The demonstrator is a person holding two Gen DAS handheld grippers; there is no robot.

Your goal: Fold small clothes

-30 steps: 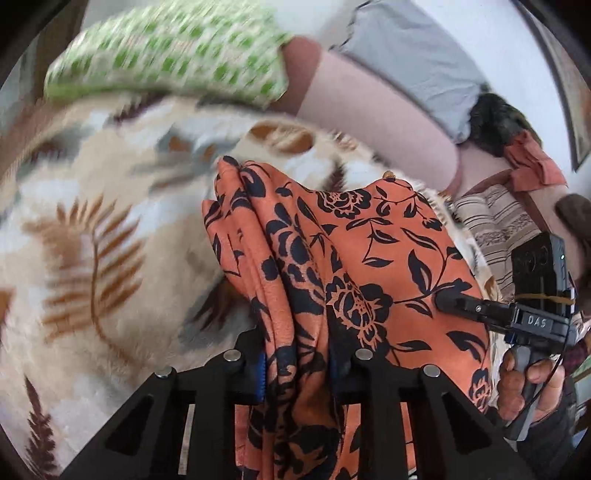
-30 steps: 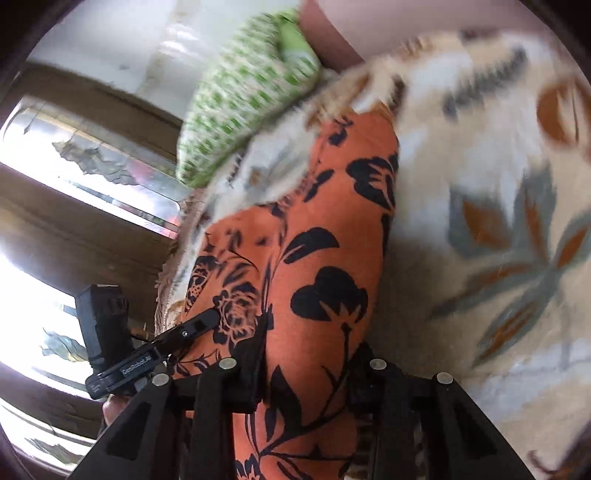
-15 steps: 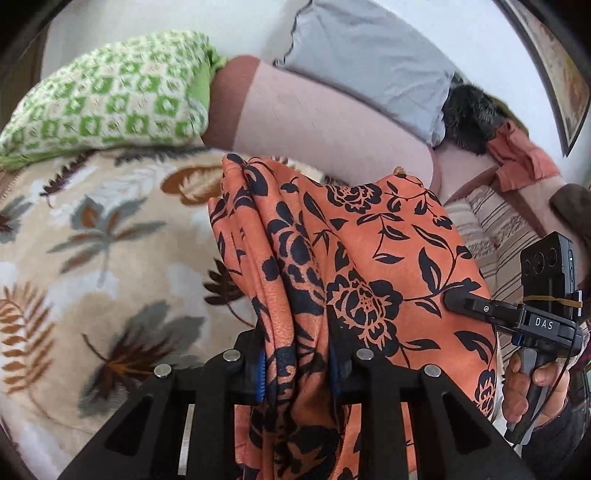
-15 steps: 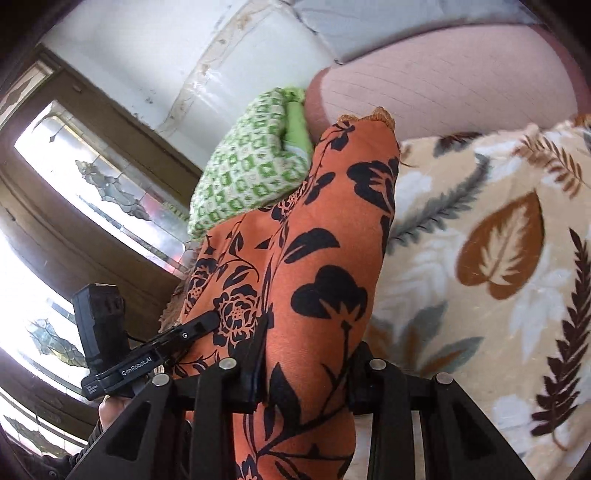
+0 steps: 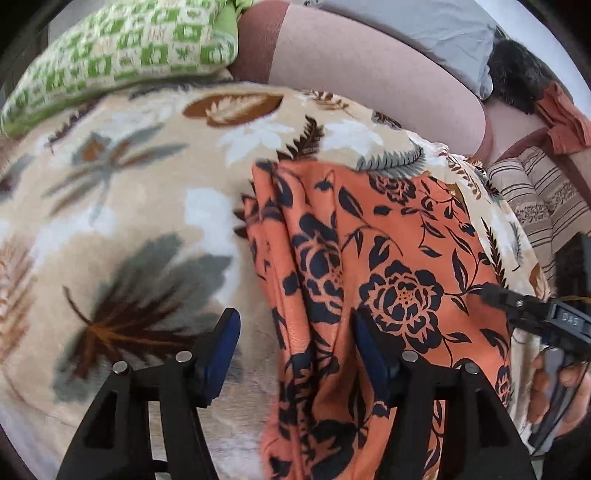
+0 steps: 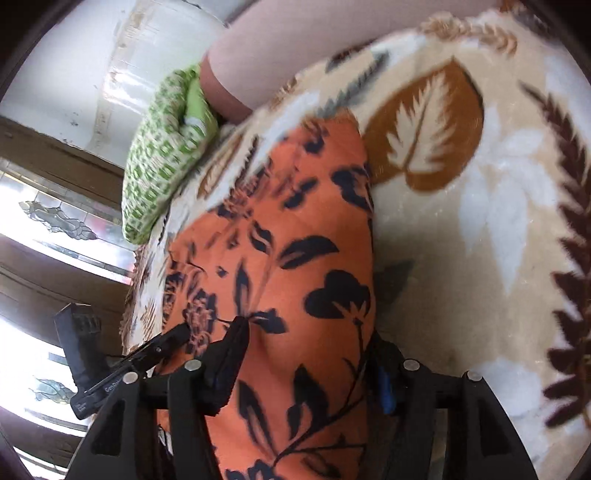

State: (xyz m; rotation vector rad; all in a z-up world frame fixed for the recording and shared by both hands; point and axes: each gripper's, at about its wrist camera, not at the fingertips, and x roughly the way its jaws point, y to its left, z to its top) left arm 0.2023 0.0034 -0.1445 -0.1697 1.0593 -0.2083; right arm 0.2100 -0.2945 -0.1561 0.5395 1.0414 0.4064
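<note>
An orange garment with a black flower print (image 5: pixel 373 258) lies on the leaf-patterned blanket (image 5: pixel 129 206). My left gripper (image 5: pixel 295 332) is open, its jaws wide apart, with the garment's bunched left edge lying loose between them. In the right wrist view the same garment (image 6: pixel 295 251) runs forward from my right gripper (image 6: pixel 306 354), which is open with the cloth slack between its jaws. The right gripper also shows at the right edge of the left wrist view (image 5: pixel 535 314), by the garment's right edge. The left gripper shows in the right wrist view (image 6: pixel 147 354).
A green and white checked pillow (image 5: pixel 122 59) lies at the far left of the bed. A long pink bolster (image 5: pixel 369 74) and a grey pillow (image 5: pixel 424 22) lie behind the blanket. A striped cushion (image 5: pixel 535 199) sits at the right. Windows (image 6: pixel 44 221) are on the left.
Both grippers have come down toward the blanket and opened, letting go of the orange garment. The garment, held up before, now lies on the blanket.
</note>
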